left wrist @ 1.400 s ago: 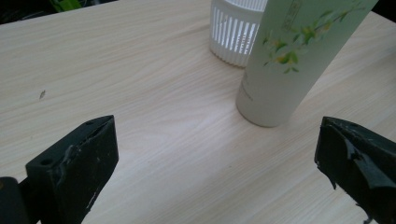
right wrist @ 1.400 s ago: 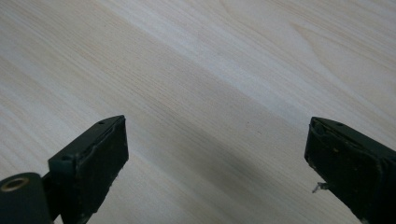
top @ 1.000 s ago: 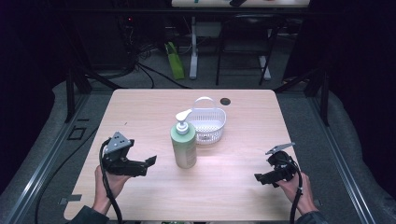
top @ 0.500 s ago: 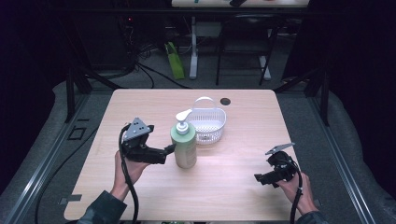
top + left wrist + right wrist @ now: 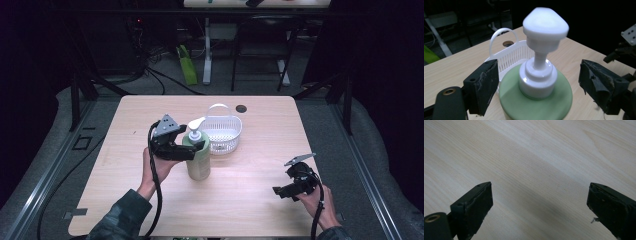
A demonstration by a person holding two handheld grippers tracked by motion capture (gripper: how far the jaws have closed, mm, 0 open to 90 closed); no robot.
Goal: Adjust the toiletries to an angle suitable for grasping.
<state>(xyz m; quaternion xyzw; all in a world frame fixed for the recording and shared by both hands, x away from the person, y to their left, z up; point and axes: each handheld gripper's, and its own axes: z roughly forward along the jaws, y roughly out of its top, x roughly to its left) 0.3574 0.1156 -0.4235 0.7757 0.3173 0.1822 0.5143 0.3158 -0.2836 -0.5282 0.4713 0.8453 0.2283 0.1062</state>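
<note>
Up top in the high view, my left gripper [image 5: 196, 148] is right at the green pump bottle [image 5: 198, 162], which stands upright near the middle of the wooden table [image 5: 250, 200]. One jaw reaches across the front of the bottle's shoulder, so the bottle sits between the jaws. They've just been closing in. Just behind the bottle, to its right, is the white basket [image 5: 221, 133] with its handle up, and a dark round hole [image 5: 241, 108] sits in the tabletop behind that. My right gripper [image 5: 285, 190] is well apart from all this, low over the near right part of the table, jaws pointing toward the bottle side.

Over in the left gripper view, the bottle [image 5: 536, 105] is dead centre between my two black jaws, white pump head [image 5: 545, 23] sticking up a bit blurry. The left pad looks to be right at the green shoulder, but there's a clear gap between the bottle and the right pad, so I'm around it, not squeezing it. The basket [image 5: 510, 56] peeks out behind the bottle, touching it or just beside it, can't tell which.

Down in the right gripper view, my right gripper [image 5: 539, 205] has its jaws spread wide with bare wood grain [image 5: 536, 157] between them.
</note>
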